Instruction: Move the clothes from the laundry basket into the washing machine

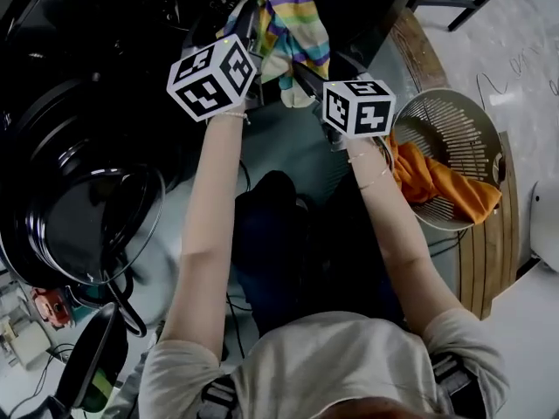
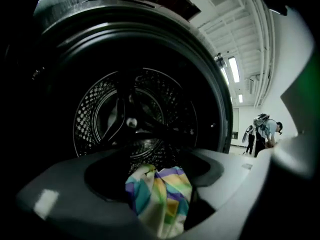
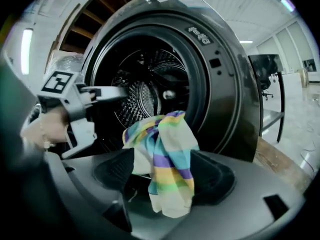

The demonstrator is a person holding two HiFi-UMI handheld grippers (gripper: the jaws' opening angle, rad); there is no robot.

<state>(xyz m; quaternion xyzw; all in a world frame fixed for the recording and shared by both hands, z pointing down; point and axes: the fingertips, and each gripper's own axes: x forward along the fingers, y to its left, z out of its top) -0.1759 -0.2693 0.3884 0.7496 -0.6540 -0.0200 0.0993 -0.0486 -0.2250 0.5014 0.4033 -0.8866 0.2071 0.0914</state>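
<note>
I see left gripper point(image 2: 156, 184) and right gripper point(image 3: 165, 181) fingers spread wide, pressing nothing. The striped cloth point(image 3: 167, 159) hangs between them at the washing machine point(image 3: 225, 84) mouth, its support unclear. The laundry basket point(image 1: 454, 120) with orange garment point(image 1: 437, 186) shows in the head view only.

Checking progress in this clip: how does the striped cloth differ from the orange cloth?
Colour: the striped cloth has pastel bands of several colours; the orange cloth is plain. Place: the striped cloth is at the washing machine's open mouth; the orange cloth lies in the laundry basket. Pose: the striped cloth hangs down in a bunch; the orange cloth lies rumpled. Both are soft, creased fabric.
</note>
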